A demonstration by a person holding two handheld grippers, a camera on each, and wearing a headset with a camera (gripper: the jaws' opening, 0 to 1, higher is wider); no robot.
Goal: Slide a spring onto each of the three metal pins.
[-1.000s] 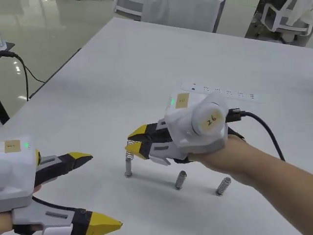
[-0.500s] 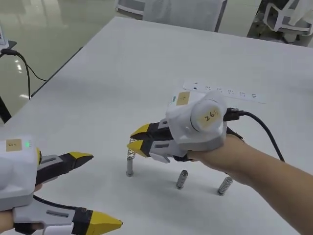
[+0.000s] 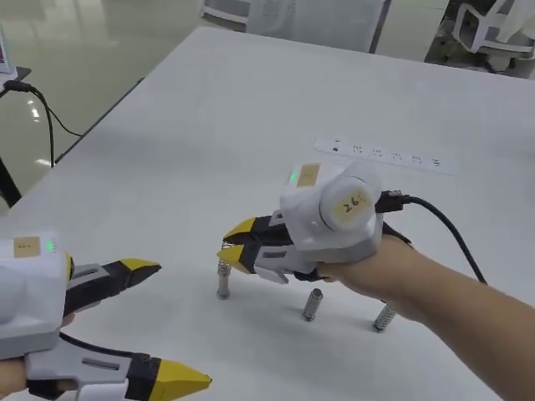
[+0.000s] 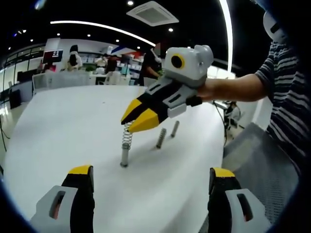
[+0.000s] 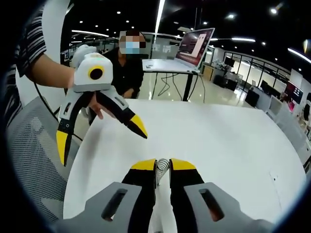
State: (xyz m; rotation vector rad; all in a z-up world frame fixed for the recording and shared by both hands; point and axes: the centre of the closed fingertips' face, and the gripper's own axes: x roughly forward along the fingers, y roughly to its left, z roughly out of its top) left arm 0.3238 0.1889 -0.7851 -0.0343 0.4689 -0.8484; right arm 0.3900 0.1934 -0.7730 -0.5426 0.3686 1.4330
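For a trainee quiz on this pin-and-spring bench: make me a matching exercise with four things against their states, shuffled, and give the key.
Things
1 left gripper
2 right gripper
3 power strip
4 middle spring

States
A lies flat, far across the table
B jaws closed on the end spring atop the end pin
C jaws wide apart, holding nothing
D stands free, touched by neither gripper

Pairs: 1-C, 2-B, 3-A, 4-D
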